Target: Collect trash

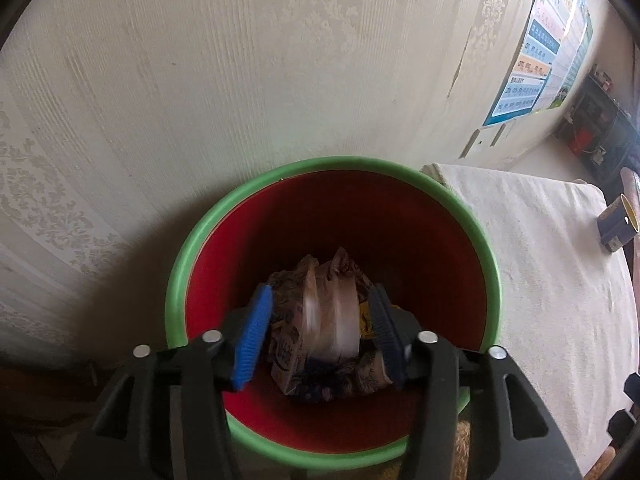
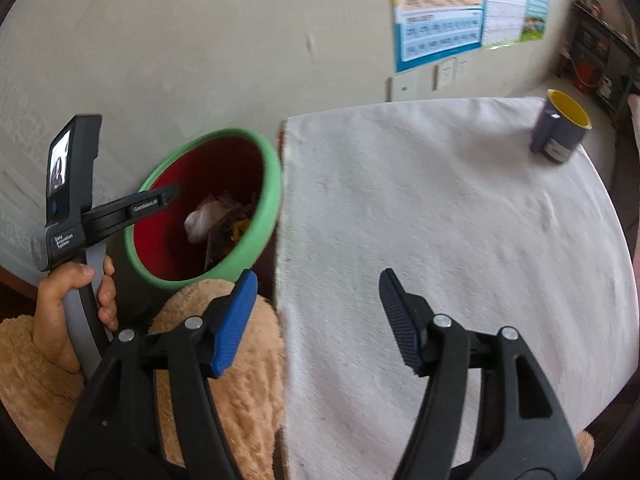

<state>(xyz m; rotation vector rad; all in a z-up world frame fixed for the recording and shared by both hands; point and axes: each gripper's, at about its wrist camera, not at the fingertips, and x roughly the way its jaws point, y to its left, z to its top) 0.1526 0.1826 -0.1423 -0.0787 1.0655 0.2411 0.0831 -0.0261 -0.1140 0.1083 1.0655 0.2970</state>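
A: Two grippers are in view. The left gripper point(image 1: 320, 334) hangs over the bin point(image 1: 188, 276), which is red inside with a green rim. Its fingers point(image 1: 252, 340) are spread, and between them a blurred wrapper point(image 1: 330, 320) shows, with crumpled trash point(image 1: 360, 372) just beyond it in the bin.

B: Do the fingers pinch that wrapper?

A: I judge no. There is a gap on both sides and the wrapper is smeared, so it looks free and falling, but I cannot be sure. Holding the fingers over the mouth makes the piece land inside.

B: And the other one?

A: The right gripper point(image 2: 316, 324) has its fingers wide apart and holds nothing. Under its right finger lies the table point(image 2: 460, 240), covered with a white fuzzy cloth; under its left finger is tan fleece point(image 2: 224, 360), probably the person's clothing. Ahead and to the right stands a dark blue mug point(image 2: 560, 128), yellow inside. No loose trash shows on the cloth.

B: The room?

A: Pale patterned wallpaper beyond the fingers, and a poster point(image 2: 436, 8) at upper right.
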